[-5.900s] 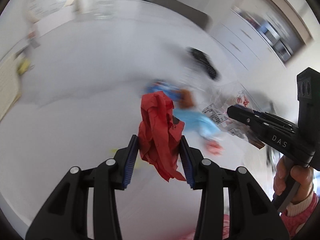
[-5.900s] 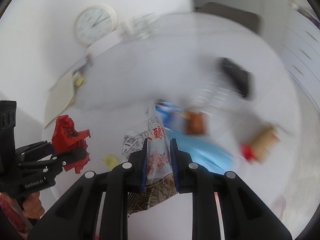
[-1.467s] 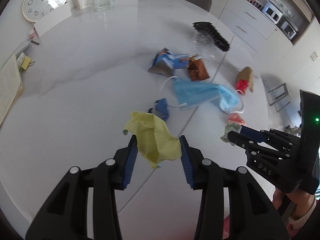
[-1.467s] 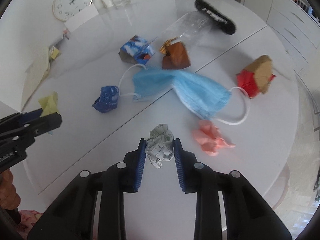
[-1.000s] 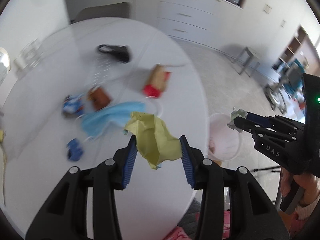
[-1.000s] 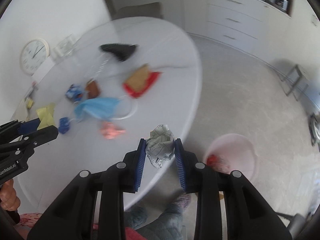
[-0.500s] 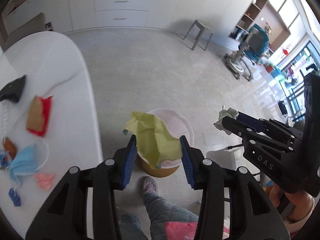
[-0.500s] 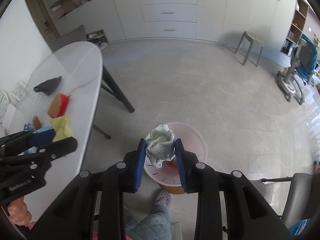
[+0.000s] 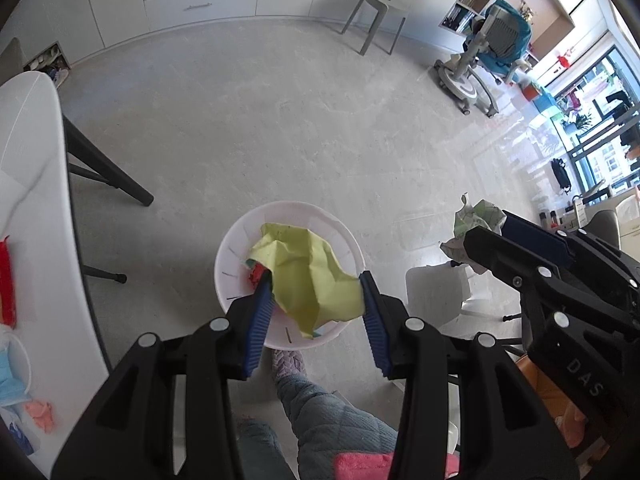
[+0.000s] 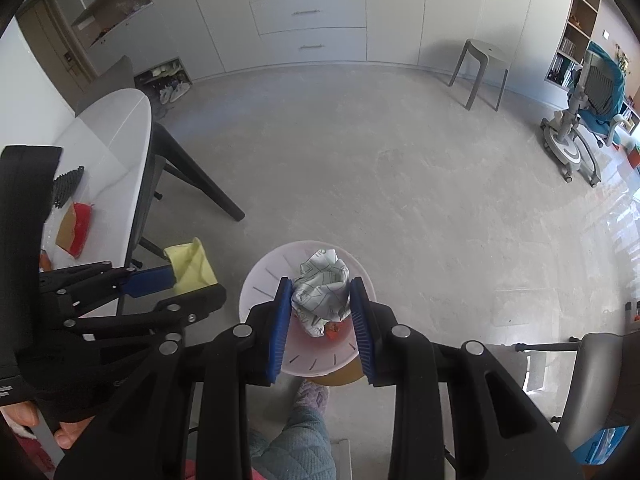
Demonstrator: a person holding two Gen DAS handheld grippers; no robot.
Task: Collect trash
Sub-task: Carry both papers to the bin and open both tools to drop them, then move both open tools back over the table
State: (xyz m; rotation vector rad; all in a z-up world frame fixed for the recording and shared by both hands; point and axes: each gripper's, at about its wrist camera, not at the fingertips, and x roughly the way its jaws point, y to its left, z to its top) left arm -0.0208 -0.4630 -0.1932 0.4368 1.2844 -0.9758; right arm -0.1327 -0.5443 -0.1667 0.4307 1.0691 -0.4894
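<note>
Floor bin [image 9: 240, 240] below pad-clamped yellow paper [image 9: 312, 276]

a bin [image 9: 236, 248] is set on the floor [image 9: 280, 120], just ahead of a person's foot [image 9: 289, 362], with scraps lying inside it. the table [image 9: 28, 184] is placed to the left of the bin, with trash scattered on its top, and a stool [image 10: 482, 70] is found far behind by the drawers [image 10: 308, 12]. a sheet of paper [image 9: 308, 276] is held over the bin between the jaws of the left gripper [image 9: 316, 304], and a crumpled wad [image 10: 320, 294] is held likewise in the right gripper [image 10: 320, 308], to the right of the left one.
</note>
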